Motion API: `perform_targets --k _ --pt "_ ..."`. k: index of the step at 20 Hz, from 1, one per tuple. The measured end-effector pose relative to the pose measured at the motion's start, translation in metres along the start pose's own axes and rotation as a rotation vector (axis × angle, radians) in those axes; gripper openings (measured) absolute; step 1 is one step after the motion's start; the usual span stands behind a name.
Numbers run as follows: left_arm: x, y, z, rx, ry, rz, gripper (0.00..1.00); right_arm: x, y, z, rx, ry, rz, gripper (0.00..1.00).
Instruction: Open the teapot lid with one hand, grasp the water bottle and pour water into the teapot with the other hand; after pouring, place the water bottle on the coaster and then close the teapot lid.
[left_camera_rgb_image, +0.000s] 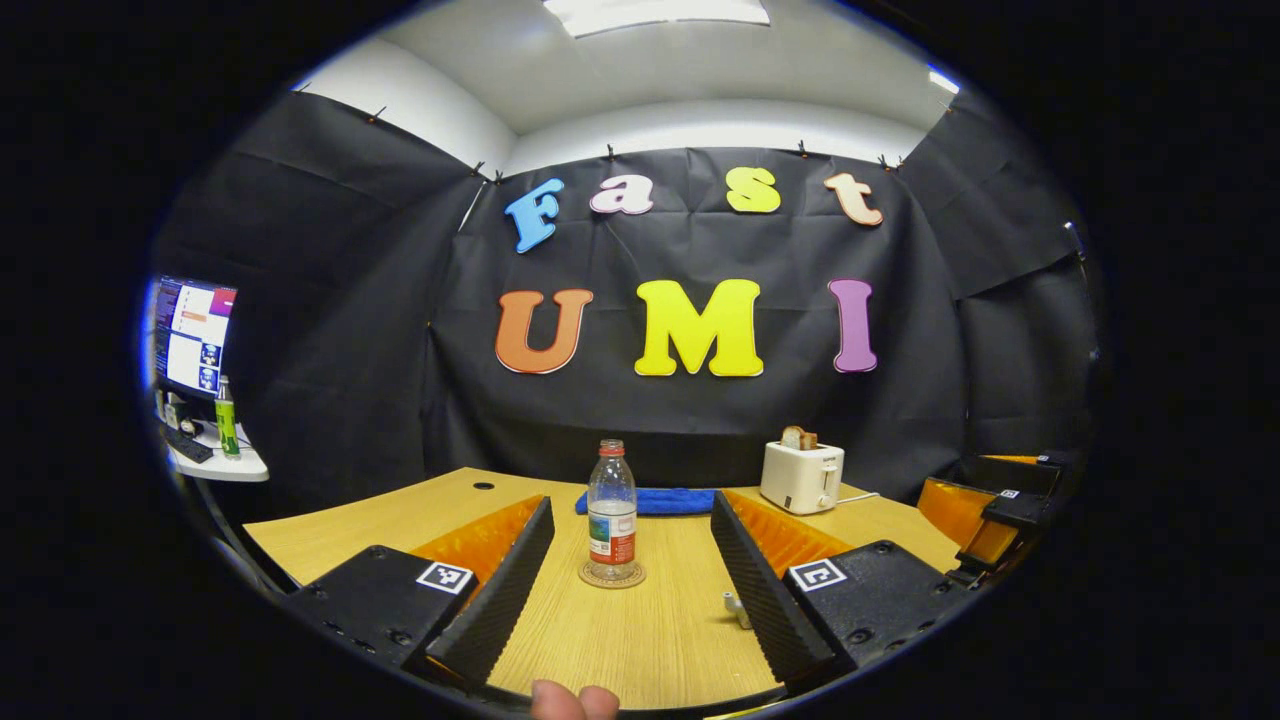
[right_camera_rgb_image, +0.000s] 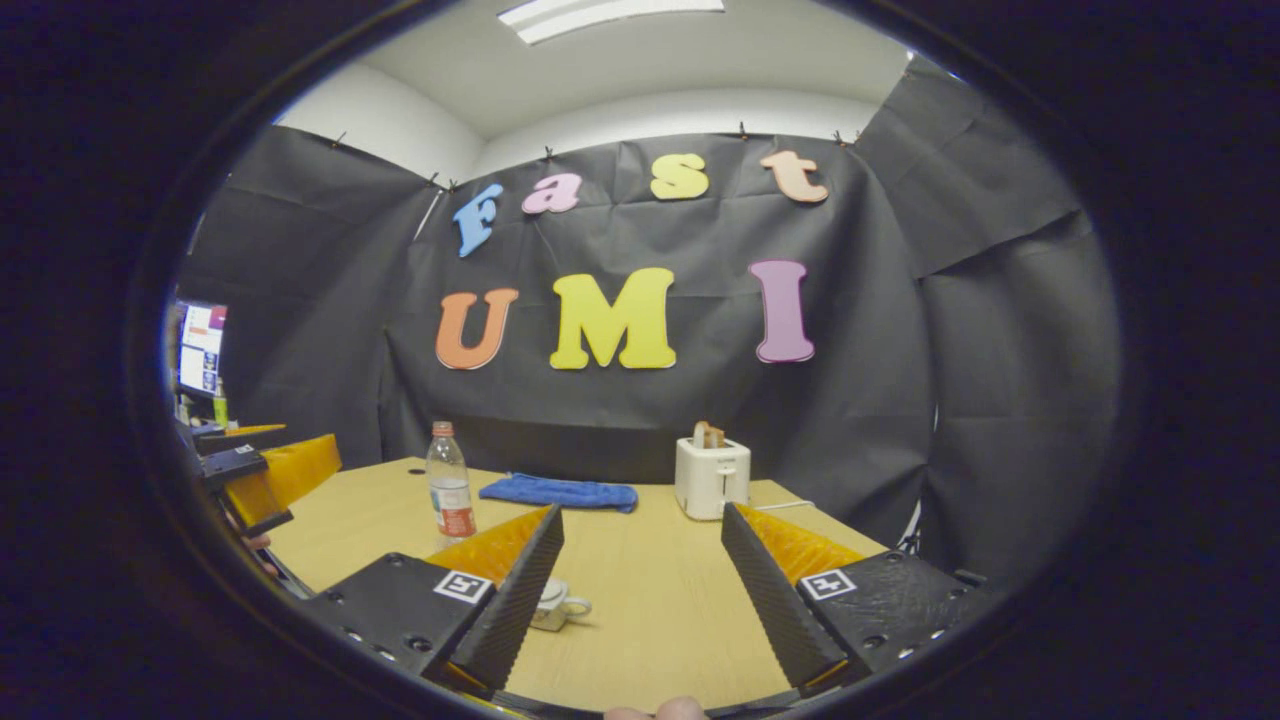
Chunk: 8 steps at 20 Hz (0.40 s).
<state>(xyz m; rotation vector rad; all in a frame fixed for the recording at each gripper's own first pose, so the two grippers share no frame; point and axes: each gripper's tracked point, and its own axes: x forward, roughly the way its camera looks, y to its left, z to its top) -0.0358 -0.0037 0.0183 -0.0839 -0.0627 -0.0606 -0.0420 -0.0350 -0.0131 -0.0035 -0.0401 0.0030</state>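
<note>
Water bottle (left_camera_rgb_image: 612, 510) upright on its coaster (left_camera_rgb_image: 612, 575), long axis vertical, cap up.

Both claws stand apart and empty: the left claw (left_camera_rgb_image: 632, 590) frames the bottle, which sits ahead of it on the surface (left_camera_rgb_image: 640, 640). Behind the bottle lies a blue cloth (left_camera_rgb_image: 650, 501), with a toaster (left_camera_rgb_image: 801, 477) to the cloth's right. In the right gripper view, the right claw (right_camera_rgb_image: 640, 590) hovers with the teapot (right_camera_rgb_image: 553, 605) just beside its left finger.

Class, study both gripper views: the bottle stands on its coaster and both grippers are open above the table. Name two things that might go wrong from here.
1. The water bottle is tall and narrow on a small coaster; an off-centre close by the left gripper could tip it.
2. The teapot sits low, half hidden behind a finger of the right gripper, so the lid grasp may miss or nudge it.
</note>
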Motion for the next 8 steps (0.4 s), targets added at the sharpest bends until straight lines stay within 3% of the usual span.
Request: perform_targets --k 1,4,8 --pt "-0.003 0.003 0.0 0.008 0.006 0.008 0.98 -0.005 0.0 -0.002 -0.004 0.007 -0.008 0.92" --pt "-0.01 0.003 -0.005 0.036 0.025 -0.016 0.99 -0.017 0.001 0.004 -0.011 0.004 -0.026 0.95" --pt "-0.01 0.014 0.001 0.067 0.013 0.01 0.99 -0.021 0.009 0.016 -0.029 -0.023 -0.033 0.96"
